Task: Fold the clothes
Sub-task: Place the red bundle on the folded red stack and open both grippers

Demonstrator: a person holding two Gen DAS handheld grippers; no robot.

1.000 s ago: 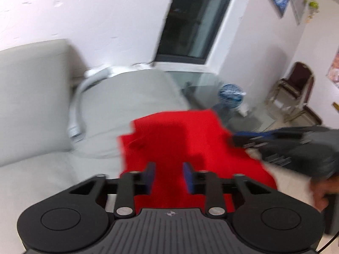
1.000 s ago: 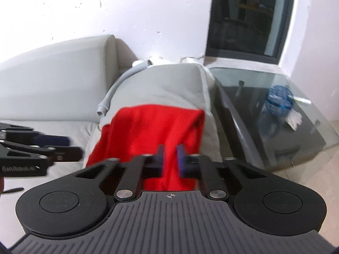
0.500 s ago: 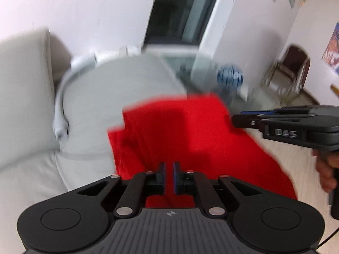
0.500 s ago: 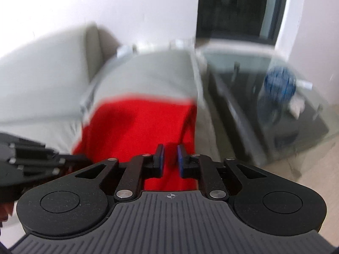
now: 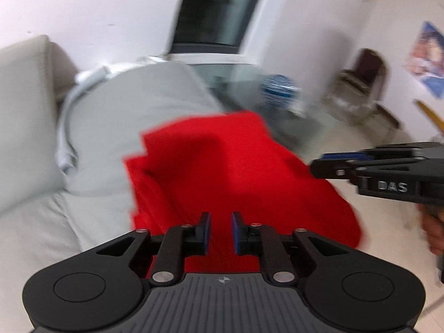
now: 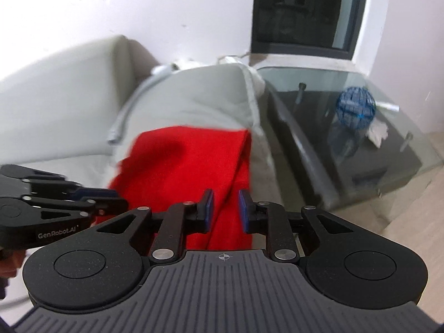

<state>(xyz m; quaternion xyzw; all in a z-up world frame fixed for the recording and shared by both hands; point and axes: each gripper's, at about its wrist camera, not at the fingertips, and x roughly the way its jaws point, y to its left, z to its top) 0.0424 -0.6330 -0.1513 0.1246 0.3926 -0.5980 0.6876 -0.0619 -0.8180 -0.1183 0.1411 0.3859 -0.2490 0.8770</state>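
Both grippers hang over a red cloth (image 5: 236,172) that lies on the arm of a gray sofa (image 5: 133,102). In its own view the left gripper (image 5: 220,231) has a small gap between its blue pads, and nothing is pinched there; the red cloth only shows behind the gap. The right gripper (image 6: 225,212) is opening its jaws, and they hold nothing either, with the right edge of the cloth just past them. The red cloth looks folded over already, since layers show at its left edge, and its near part hangs down the side of the sofa arm. So I think one fold is done and let go. What may be left is another fold or smoothing it flat. A glass table (image 6: 402,166) with a blue ball (image 6: 356,108) stands to the right.
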